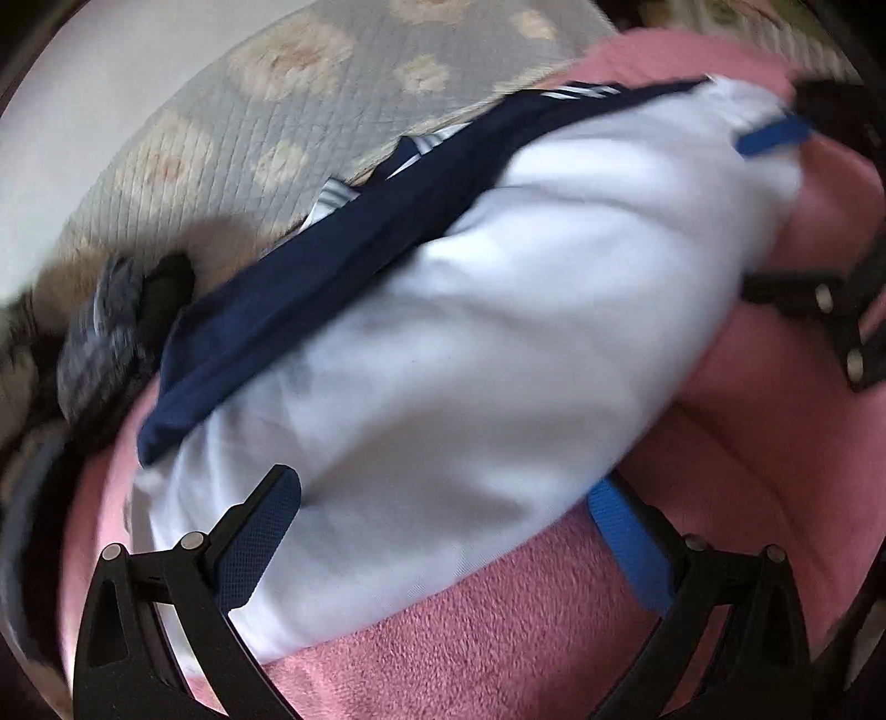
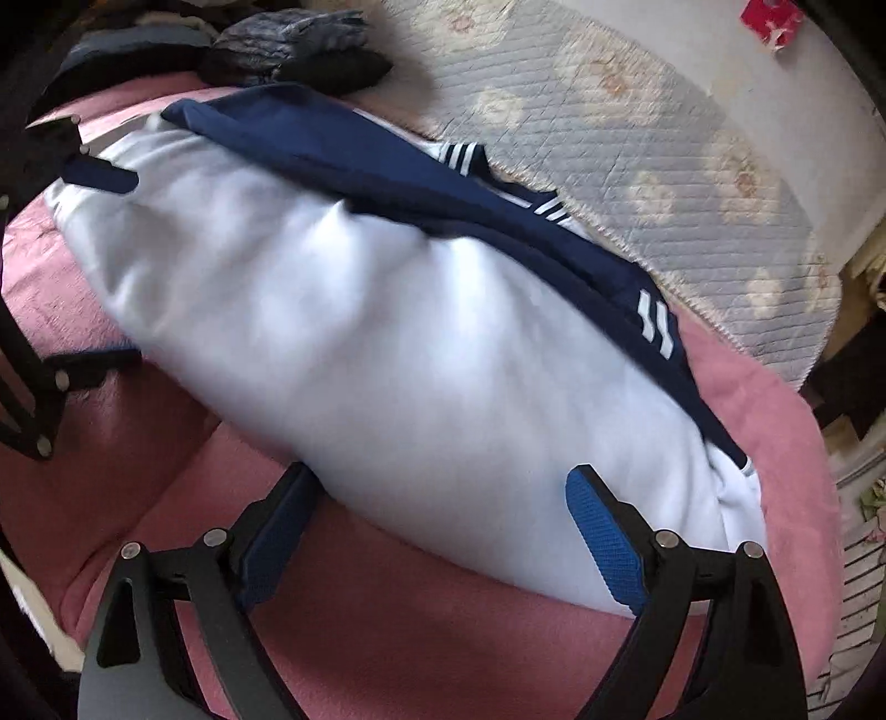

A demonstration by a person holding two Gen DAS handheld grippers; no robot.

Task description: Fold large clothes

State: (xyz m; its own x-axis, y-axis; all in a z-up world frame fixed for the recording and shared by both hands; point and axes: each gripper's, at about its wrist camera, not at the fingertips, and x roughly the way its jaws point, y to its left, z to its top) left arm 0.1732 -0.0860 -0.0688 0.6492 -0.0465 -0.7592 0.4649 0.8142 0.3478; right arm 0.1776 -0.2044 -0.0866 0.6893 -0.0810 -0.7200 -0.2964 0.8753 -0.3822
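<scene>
A large white garment [image 1: 470, 343] with a navy collar and sleeves striped in white [image 2: 421, 183] lies bunched on a pink blanket [image 1: 454, 653]. My left gripper [image 1: 448, 515] is open at the garment's near edge, which lies loose between its blue pads [image 1: 260, 531]. My right gripper [image 2: 437, 498] is open too, straddling the white cloth [image 2: 387, 343] at its near edge, with nothing pinched. Each gripper shows in the other's view: the right gripper [image 1: 775, 216] at the far end, the left gripper [image 2: 111, 266] at the left end.
A grey quilted mat with pale flowers [image 2: 637, 138] lies beyond the garment. A heap of dark folded clothes [image 2: 293, 50] sits at the garment's far corner, also seen as a dark heap [image 1: 122, 332]. The pink blanket [image 2: 387, 637] spreads under everything.
</scene>
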